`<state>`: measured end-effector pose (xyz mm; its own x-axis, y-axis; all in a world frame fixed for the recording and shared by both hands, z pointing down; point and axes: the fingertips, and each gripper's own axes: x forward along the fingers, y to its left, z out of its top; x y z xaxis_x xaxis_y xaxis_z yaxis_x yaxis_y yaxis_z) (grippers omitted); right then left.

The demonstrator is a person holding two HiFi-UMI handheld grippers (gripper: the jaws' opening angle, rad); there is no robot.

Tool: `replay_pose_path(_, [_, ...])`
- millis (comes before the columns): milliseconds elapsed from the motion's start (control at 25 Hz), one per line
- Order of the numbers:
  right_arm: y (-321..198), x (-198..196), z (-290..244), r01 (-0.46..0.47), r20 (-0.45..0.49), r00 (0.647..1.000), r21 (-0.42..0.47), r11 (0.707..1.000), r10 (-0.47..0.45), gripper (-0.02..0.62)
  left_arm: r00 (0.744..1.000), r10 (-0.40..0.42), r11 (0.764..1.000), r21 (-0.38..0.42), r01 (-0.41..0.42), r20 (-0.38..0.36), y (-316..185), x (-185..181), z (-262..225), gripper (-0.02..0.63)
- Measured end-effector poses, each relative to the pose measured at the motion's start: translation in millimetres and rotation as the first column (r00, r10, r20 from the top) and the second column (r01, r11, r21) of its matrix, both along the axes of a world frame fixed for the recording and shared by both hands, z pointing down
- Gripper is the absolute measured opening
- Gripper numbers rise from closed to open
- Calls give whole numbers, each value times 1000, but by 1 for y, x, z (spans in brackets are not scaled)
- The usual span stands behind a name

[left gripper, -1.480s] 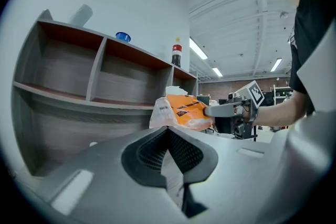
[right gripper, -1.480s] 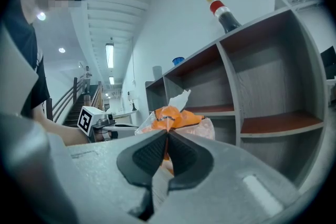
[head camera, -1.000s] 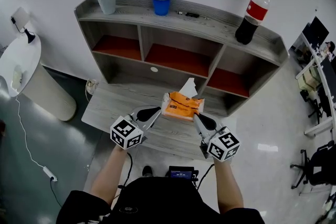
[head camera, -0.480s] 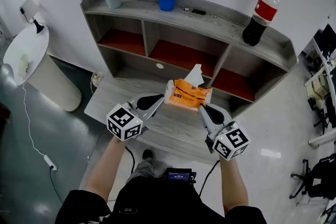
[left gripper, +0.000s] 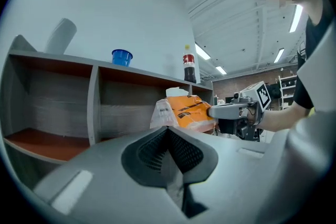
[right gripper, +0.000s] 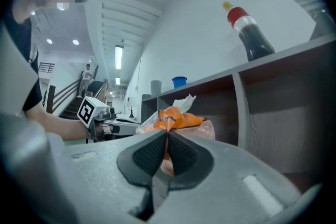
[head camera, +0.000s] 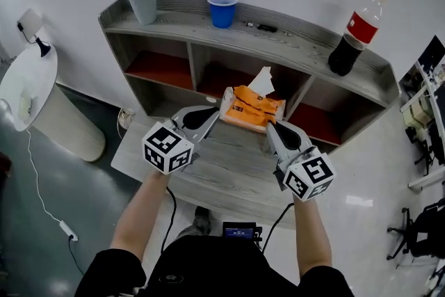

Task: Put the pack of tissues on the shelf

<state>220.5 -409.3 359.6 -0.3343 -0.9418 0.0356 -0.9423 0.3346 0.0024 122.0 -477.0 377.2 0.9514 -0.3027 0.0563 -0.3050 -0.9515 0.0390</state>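
Pack of tissues [head camera: 252,110], held aloft before the shelf [head camera: 299,52].
Its ends were pinched by the closed left claw [head camera: 214,115] and right claw [head camera: 270,127]; its long axis was laid crosswise, with the middle compartment directly beyond.

I counted one pack of tissues [head camera: 252,110]. Grippers were two, both mine: left gripper [head camera: 217,110] and right gripper [head camera: 268,126]. There was one shelf [head camera: 299,52] with three open compartments. Cups were two, one grey cup [head camera: 142,1] and one blue cup [head camera: 222,10]. I counted one cola bottle [head camera: 354,31], one small dark item [head camera: 264,28] too small to name, one wooden table [head camera: 229,177] and one white round stand [head camera: 31,80].
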Motion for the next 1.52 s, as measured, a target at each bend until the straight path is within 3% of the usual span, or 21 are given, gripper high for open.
replay_pose_path(680, [-76, 29, 28, -168, -10, 986, -73, 983, 167, 5, 999, -39, 997, -62, 41, 38, -78, 34, 29, 0])
replay_pose_path(1520, [-117, 37, 64, -225, -86, 973, -131, 965, 215, 6, 996, -3, 996, -86, 11, 88, -98, 48, 55, 0])
